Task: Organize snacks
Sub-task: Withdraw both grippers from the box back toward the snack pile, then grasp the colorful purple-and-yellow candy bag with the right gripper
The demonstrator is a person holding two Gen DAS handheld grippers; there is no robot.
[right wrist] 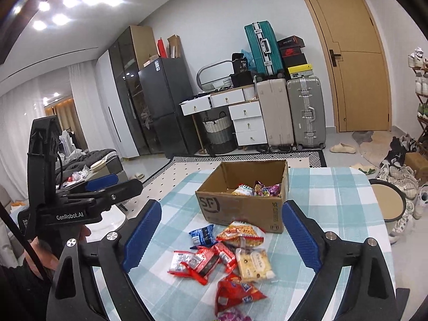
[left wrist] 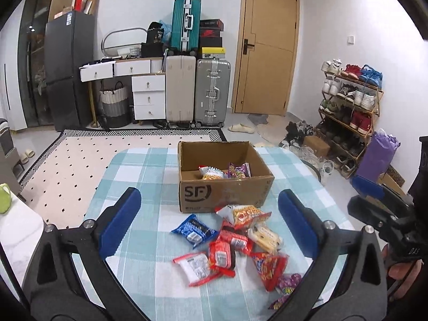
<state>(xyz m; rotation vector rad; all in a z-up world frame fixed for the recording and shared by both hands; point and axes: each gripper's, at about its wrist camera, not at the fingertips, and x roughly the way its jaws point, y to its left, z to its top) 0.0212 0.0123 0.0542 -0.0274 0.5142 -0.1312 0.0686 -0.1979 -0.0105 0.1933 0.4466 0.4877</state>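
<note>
An open cardboard box (left wrist: 224,192) (right wrist: 240,208) stands on the table with the blue checked cloth (left wrist: 149,165) (right wrist: 334,187). Inside it lie a yellow-white packet (left wrist: 212,172) and a purple packet (left wrist: 239,169). In front of the box is a loose pile of snacks: a blue packet (left wrist: 194,230) (right wrist: 202,234), an orange noodle packet (left wrist: 243,214) (right wrist: 240,234), a cream cracker pack (left wrist: 264,238) (right wrist: 254,264) and several red packets (left wrist: 230,246) (right wrist: 235,291). My left gripper (left wrist: 210,196) (right wrist: 101,184) hovers open above the pile, empty. My right gripper (right wrist: 222,208) (left wrist: 374,200) is open too, holding nothing.
A round stool (right wrist: 388,200) stands by the table's right side, and a shoe rack (left wrist: 347,107) with loose shoes lines the right wall. Suitcases (left wrist: 211,91) and white drawers stand at the far wall. A green mug (left wrist: 4,198) sits on a white surface at the left.
</note>
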